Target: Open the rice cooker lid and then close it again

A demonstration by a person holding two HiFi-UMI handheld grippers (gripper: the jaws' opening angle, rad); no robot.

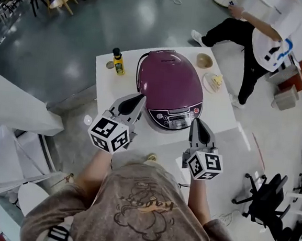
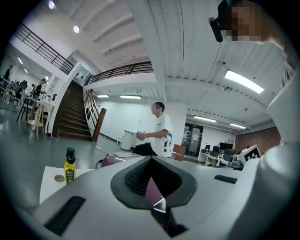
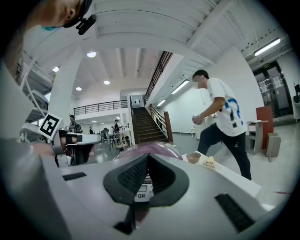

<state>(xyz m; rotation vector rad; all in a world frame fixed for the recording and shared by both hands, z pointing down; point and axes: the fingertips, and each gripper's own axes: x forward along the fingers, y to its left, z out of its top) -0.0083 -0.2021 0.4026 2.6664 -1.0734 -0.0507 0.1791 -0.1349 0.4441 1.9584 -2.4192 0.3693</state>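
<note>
Rice cooker mostly hid behind closed jaws, L & R gripper views

The rice cooker is plum-purple with a silver panel, the table white; beyond the grey left gripper, a yellow, black-capped bottle.

One rice cooker, one bottle, one bowl, one plate and one table.

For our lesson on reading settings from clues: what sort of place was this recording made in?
Probably a large open-plan office or lab hall, not a kitchen: a staircase rises to a railed mezzanine, and an office chair stands on the polished floor.
</note>
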